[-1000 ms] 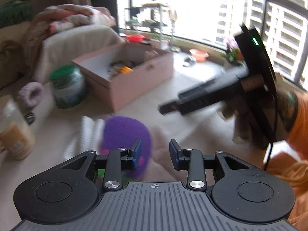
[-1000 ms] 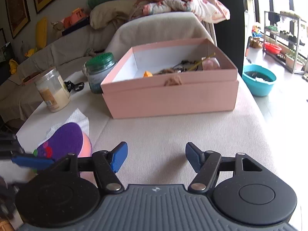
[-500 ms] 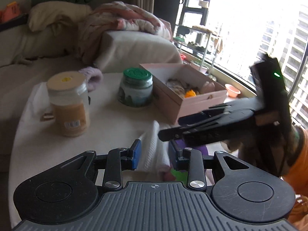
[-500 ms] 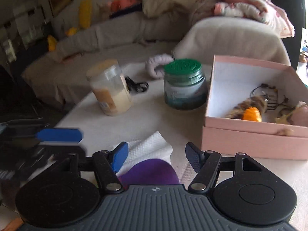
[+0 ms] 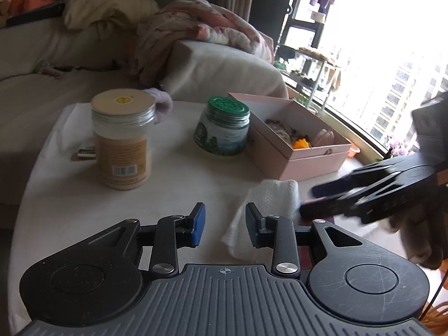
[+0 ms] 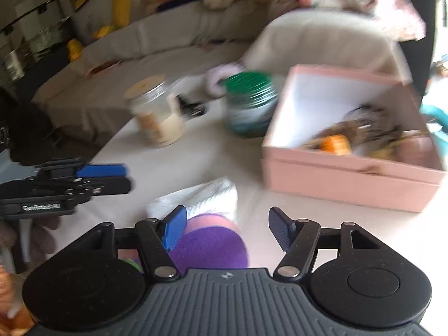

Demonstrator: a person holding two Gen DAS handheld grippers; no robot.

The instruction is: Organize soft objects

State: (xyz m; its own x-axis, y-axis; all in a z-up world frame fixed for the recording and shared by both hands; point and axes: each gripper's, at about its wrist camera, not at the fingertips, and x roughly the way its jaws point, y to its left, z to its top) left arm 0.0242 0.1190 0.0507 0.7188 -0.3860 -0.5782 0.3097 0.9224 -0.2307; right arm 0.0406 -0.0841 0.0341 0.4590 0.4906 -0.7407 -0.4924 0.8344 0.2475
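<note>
Pink box (image 5: 308,151) open, holding orange item (image 5: 301,143) and tangled bits. Purple soft toy (image 6: 208,247) near box, on white tissue (image 6: 201,196). Left gripper (image 5: 225,225) narrowly parted, empty; right gripper (image 6: 226,231) spread wide over toy.

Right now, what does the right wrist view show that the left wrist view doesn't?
Only the right wrist view shows the purple soft toy lying just below the open right gripper, partly over the white paper towel. Only the left wrist view shows the small flat object behind the tan jar. Both show that jar, the green-lidded jar, the open pink box and the towel. The left gripper is open and empty.
</note>
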